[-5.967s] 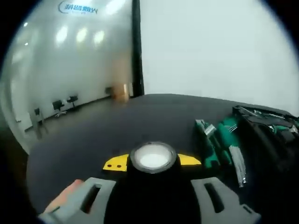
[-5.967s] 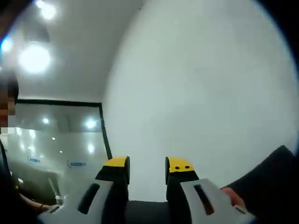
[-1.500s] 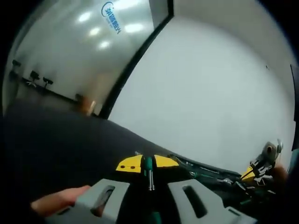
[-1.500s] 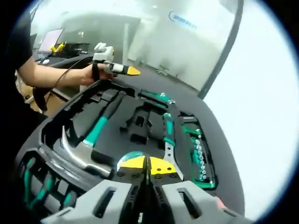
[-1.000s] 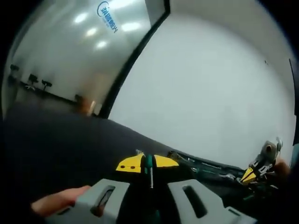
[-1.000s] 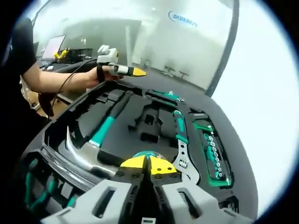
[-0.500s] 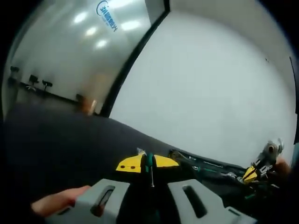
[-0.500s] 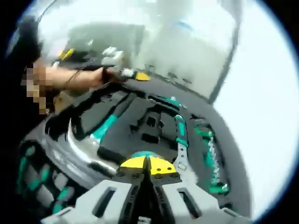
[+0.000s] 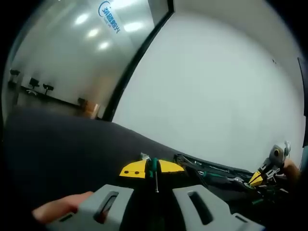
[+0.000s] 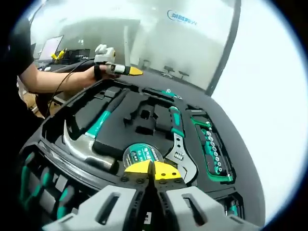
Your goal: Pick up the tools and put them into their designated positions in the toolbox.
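Inside, the toolbox (image 10: 57, 120) is sitting open on the black table (image 9: 57, 144), its foam tray holding a hammer (image 10: 91, 132), an adjustable wrench (image 10: 177, 144), a round tape measure (image 10: 140, 156) and a row of sockets (image 10: 211, 147). Just above the tape measure, the right claw (image 10: 153, 172) is hanging with its 2 yellow tips pressed together on nothing. Beyond the far rim, the left claw (image 9: 152, 168) is pinching a thin green-handled screwdriver (image 9: 154, 169) between its tips.
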`<state>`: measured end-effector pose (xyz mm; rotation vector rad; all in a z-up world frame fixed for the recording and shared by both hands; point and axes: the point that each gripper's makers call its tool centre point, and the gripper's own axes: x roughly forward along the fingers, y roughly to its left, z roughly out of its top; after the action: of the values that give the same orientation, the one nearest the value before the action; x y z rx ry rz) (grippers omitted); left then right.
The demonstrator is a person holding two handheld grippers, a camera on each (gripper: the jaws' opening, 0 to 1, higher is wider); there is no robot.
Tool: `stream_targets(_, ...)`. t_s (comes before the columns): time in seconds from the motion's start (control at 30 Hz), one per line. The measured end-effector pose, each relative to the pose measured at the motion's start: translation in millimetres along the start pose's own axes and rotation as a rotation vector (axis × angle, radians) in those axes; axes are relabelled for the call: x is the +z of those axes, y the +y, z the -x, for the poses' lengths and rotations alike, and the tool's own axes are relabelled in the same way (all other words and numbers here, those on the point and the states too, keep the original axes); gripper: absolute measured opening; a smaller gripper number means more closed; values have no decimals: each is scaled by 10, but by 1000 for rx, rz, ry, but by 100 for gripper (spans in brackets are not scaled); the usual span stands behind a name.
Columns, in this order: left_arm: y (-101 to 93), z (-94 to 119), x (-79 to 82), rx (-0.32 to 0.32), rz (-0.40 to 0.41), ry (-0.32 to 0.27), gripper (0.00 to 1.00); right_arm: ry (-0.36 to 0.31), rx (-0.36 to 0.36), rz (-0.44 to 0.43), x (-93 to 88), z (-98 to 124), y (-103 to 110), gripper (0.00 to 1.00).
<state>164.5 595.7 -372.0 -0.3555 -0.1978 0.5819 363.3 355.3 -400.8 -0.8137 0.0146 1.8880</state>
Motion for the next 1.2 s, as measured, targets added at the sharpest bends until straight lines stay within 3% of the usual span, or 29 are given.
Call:
stream_targets(0.03,-9,4,-2,-2,0,1,10,-19,51,46,63,-34,85,0)
stream_targets(0.17,-39,18,-9,-6,-2,4,10,-38,60,85,101,-8,82,0)
stream_targets(0.2,-36,18,-7,-7,-3,3,10,-35,83,101,83,2,89,0)
stream_targets(0.27,-30,20,-4,-5,-2,1,11,12,63,77,76,51,4,5)
stream_targets(0.3,-26,22,-3,-5,-1,1,11,5,65,73,116,70,12,7)
stream_targets(0.4,30,-2,-10,5,5,11,11,-110,54,110,374,247,-82,7)
stream_targets(0.47,56,-16,-35,14,6,30,11,-177,16,87,544,451,-180,7)
stream_targets(0.57,165,-48,-112,63,44,85,12,-385,-61,-82,884,973,-560,7)
stream_targets(0.63,227,-93,-138,86,49,107,13,-572,-86,-327,1083,1413,-891,7)
stream_targets(0.7,262,-128,-199,99,7,151,15,-818,-141,-513,1283,2096,-1227,10)
stream_targets(0.73,274,-155,-249,99,-38,193,17,-962,-194,-517,1366,2568,-1314,13)
stream_targets(0.77,286,-172,-273,102,-64,220,17,-1087,-254,-461,1424,3028,-1306,15)
stream_targets(0.87,300,-265,-296,85,-239,287,18,-1104,-392,-335,1417,3432,-1263,16)
stream_targets(0.93,347,-323,-335,78,-387,336,26,-1118,-407,-327,1452,3633,-1183,16)
stream_targets(0.97,360,-336,-348,87,-422,353,30,-1173,-415,-331,1501,3804,-1146,16)
stream_targets(1.0,375,-380,-330,105,-448,352,32,-1207,-415,-339,1515,3890,-1166,16)
stream_targets(1.07,304,-458,-312,99,-423,339,31,-1268,-413,-349,1551,4051,-1151,16)
stream_targets(1.2,182,-642,-260,119,-458,342,33,-1283,-418,-362,1553,4076,-1170,16)
